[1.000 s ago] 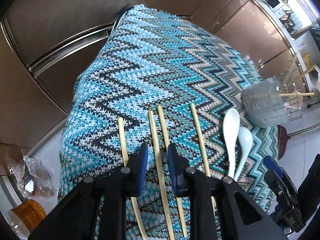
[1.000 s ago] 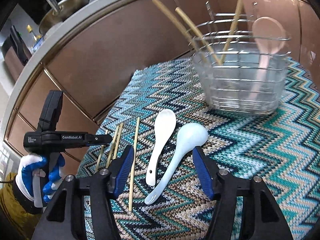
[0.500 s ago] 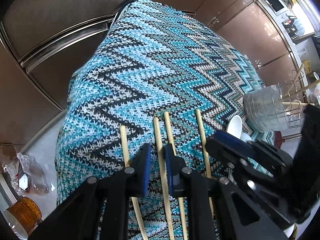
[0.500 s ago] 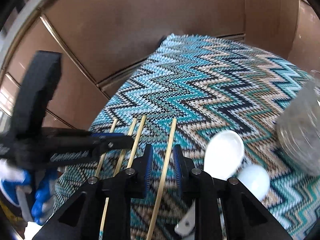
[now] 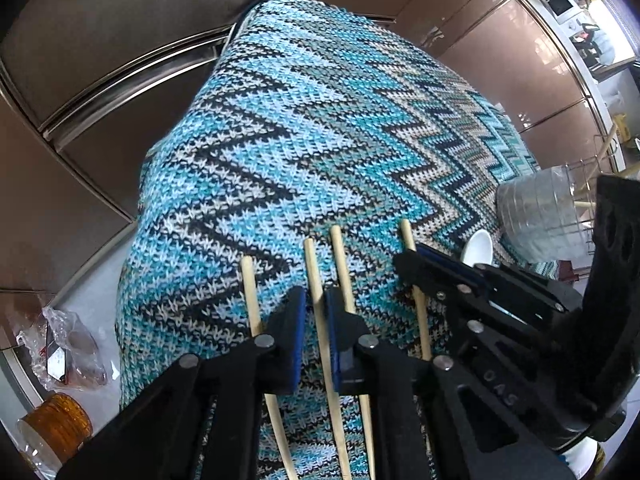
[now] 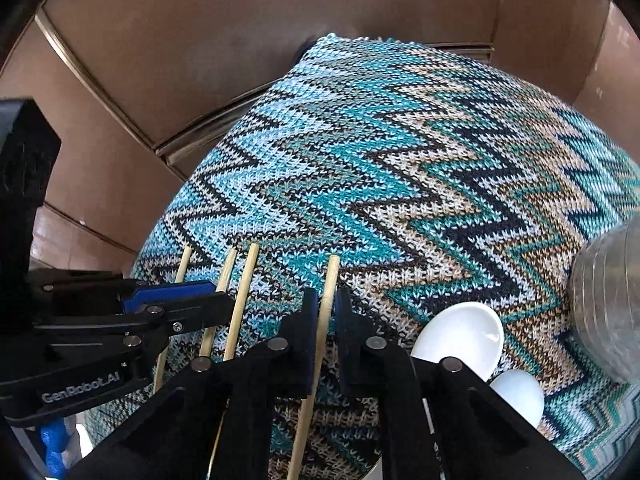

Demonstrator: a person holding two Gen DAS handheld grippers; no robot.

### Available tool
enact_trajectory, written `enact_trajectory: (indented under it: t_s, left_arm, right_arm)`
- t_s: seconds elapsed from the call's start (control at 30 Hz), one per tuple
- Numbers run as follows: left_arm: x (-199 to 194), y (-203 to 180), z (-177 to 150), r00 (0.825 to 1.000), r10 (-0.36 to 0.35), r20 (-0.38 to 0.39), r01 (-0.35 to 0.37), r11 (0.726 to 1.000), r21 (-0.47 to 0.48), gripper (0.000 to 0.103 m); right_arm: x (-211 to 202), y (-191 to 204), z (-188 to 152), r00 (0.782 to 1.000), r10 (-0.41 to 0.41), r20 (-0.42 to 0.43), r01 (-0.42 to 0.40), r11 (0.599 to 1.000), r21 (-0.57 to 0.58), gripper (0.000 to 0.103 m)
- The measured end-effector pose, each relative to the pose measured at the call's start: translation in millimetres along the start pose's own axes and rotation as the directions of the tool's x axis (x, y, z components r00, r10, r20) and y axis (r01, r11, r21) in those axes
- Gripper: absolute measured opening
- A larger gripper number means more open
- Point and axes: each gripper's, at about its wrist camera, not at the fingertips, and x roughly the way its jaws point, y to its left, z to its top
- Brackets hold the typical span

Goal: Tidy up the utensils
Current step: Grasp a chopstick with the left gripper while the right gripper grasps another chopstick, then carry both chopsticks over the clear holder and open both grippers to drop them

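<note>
Right wrist view: the right gripper (image 6: 326, 312), a second ago open over the spoons (image 6: 460, 340), now clamps one chopstick (image 6: 326, 300).
Left gripper (image 5: 316, 312): clamped on its own chopstick (image 5: 320, 320), between two loose ones.
Meaning: both sticks look ready to lift.
Basket (image 5: 536, 216): far right of both grippers.

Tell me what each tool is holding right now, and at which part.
Left tool: shut on the second chopstick from the left, along its shaft. Right tool: shut on the rightmost chopstick, on the shaft below its far tip.
</note>
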Motion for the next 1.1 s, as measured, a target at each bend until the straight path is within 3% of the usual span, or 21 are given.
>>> enact_trajectory:
  t_s: [0.33,0.6,0.77,0.97,1.1]
  left_arm:
    - [-6,3,-5,1.0,0.005,0.02,-0.004,0.998,-0.062,0.005]
    - [-54,-11,-30,0.988,-0.044,0.151,0.05,0.998,-0.035,0.005]
    - [-92,-27,-53,0.966,-0.077,0.246,0.079,0.997,0.003,0.005]
    - [-145,-52,-85,0.925,-0.116,0.363,0.091,0.992,0.086,0.005]
    - [-171,-64,-101,0.905,-0.136,0.402,0.099,0.989,0.113,0.005]
  right_arm:
    - [-50,-1,-24,0.989,0.09,0.114,-0.095,0.995,0.038,0.006]
    - [-116,5,-65,0.959,0.114,0.26,-0.12,0.993,0.007,0.006]
    - [-157,3,-94,0.929,0.114,0.352,-0.127,0.992,0.012,0.006]
    - [-211,4,-130,0.893,0.093,0.44,-0.11,0.994,0.014,0.005]
    - [-239,5,-148,0.871,0.081,0.484,-0.104,0.994,0.02,0.005]
